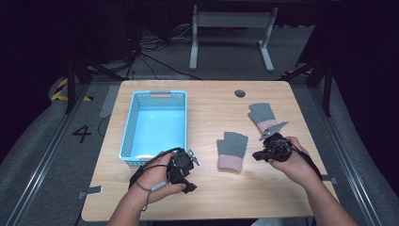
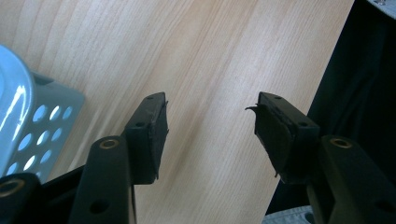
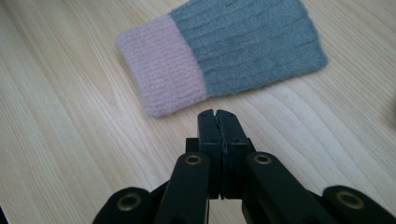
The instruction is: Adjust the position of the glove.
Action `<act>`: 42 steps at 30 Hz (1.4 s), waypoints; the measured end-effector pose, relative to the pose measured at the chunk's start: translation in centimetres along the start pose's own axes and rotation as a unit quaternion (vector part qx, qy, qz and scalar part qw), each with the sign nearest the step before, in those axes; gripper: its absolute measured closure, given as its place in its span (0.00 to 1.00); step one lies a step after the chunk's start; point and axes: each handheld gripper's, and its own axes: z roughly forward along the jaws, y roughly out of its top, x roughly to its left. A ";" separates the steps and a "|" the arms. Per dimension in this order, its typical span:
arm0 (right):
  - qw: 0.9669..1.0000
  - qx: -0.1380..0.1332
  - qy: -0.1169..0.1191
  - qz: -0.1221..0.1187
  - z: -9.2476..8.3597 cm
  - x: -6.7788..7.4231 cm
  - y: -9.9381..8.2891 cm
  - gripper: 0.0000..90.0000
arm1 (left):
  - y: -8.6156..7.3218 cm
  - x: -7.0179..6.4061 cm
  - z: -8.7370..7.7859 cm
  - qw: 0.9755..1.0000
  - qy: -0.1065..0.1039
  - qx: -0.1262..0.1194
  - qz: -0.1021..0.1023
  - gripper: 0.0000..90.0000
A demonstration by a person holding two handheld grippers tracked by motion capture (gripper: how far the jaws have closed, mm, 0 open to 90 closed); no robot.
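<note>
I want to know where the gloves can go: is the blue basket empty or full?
Empty. In the high view the blue basket shows a bare floor; both gloves lie outside on the table.

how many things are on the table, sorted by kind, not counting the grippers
gloves, grey with a pink cuff: 2, one near the middle and one farther right
baskets, light blue plastic: 1
total: 3
</note>
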 end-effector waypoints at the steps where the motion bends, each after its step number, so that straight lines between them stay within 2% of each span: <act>1: 1.000 -0.003 0.000 0.000 0.0 0.1 0.1 1.00 | 0.0 0.0 0.0 1.000 0.004 0.000 -0.001 0.50; 7: 1.000 -0.013 0.011 -0.010 0.2 0.9 0.5 1.00 | 0.3 0.1 -0.4 1.000 0.012 -0.005 -0.004 0.52; 13: 1.000 -0.014 0.017 -0.017 0.4 1.4 1.0 1.00 | 0.3 -0.1 -0.4 1.000 0.007 0.004 -0.006 0.53; 17: 0.999 -0.015 0.027 -0.032 0.6 2.4 2.2 1.00 | 0.4 -0.1 -0.6 1.000 0.013 0.000 -0.004 0.52; 22: 0.998 -0.016 0.042 -0.054 1.3 3.7 4.0 1.00 | 0.4 -0.2 -0.7 1.000 0.005 0.002 0.000 0.53; 27: 0.996 -0.011 0.055 -0.071 2.6 4.8 5.8 1.00 | 0.5 -0.3 -0.6 1.000 0.005 0.004 0.004 0.52; 29: 0.996 -0.008 0.052 -0.078 3.3 5.1 6.2 1.00 | 0.5 -0.3 -0.6 1.000 0.007 0.003 0.005 0.52; 33: 0.996 -0.001 0.052 -0.066 4.6 4.9 5.8 1.00 | 0.5 -0.4 -0.7 1.000 0.005 0.003 0.007 0.51; 42: 0.995 -0.003 0.054 -0.084 7.3 5.9 6.0 1.00 | 0.6 -0.4 -0.5 1.000 0.006 0.005 0.006 0.51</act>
